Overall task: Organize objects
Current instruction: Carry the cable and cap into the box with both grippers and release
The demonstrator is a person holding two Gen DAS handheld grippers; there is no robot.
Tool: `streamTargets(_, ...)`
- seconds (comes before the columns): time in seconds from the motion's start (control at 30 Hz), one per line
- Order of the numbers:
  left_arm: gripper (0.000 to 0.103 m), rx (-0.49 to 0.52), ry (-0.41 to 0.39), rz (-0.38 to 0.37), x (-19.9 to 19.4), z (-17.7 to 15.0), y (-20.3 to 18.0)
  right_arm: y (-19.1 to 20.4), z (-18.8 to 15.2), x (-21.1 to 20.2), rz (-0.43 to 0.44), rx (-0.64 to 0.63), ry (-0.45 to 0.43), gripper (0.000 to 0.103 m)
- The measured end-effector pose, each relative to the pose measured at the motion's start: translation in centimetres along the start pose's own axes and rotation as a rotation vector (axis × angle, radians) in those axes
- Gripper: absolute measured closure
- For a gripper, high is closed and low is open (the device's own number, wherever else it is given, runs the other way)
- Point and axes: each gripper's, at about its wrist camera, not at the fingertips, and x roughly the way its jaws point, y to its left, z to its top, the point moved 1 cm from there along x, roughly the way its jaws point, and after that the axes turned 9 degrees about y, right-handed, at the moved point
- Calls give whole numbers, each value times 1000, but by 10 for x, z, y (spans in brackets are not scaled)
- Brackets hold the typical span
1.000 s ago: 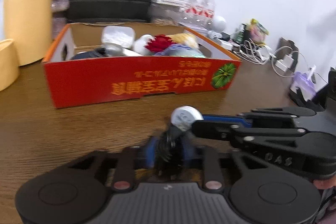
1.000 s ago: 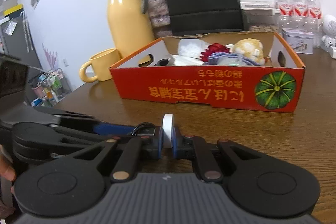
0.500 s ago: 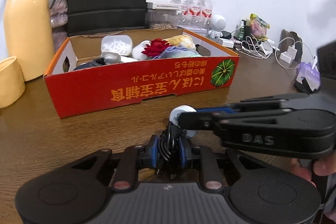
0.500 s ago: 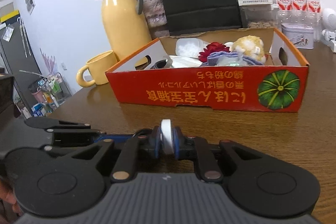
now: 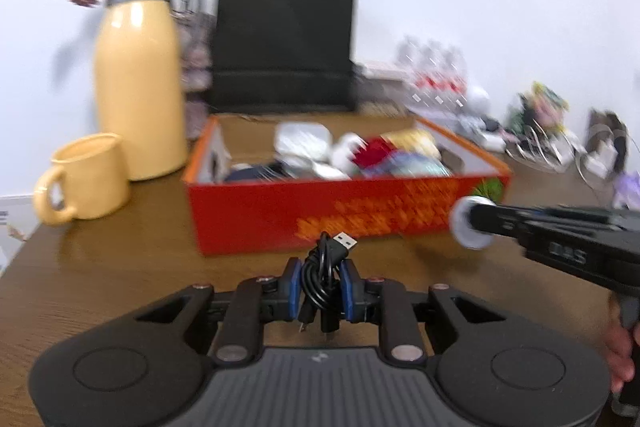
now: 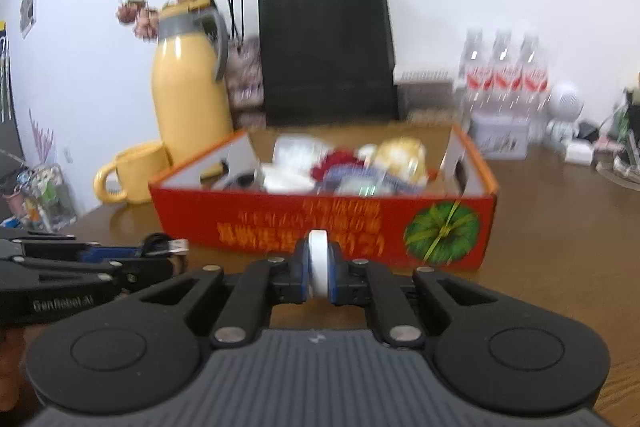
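While both loads hang in front of the red cardboard box [image 5: 340, 215] on the brown wooden table [image 5: 100, 267]: left gripper [image 5: 320, 291] pinched on a coiled black USB cable [image 5: 320, 279], silver plug poking up above the blue pads; right gripper [image 6: 319, 275] clamped edge-on around a small white round disc [image 6: 319, 263], seen too in the left view [image 5: 470, 223], raised near the box's front wall. Box already crowded with soft, blurred odds and ends. Cable: light, floppy, likely to spring uncoiled, so best squeezed across the whole bundle at mid-coil. Disc: light, rigid, probably smooth and slippery, best gripped flat face to flat face, near centre.
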Motion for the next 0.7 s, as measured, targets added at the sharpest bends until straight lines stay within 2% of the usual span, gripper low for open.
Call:
streamTargets(0.17, 84, -38, -20, 37, -7, 17, 7, -2, 13, -9, -39, -18, -65, 93)
streamTargets(0.37, 84, -34, -71, 85, -11, 45, 5, -13, 33, -8, -68, -22, -93, 93)
streamTargets(0.7, 84, -58, -137, 122, 22, 93, -10, -33, 75, 17, -108, -31, -146, 93)
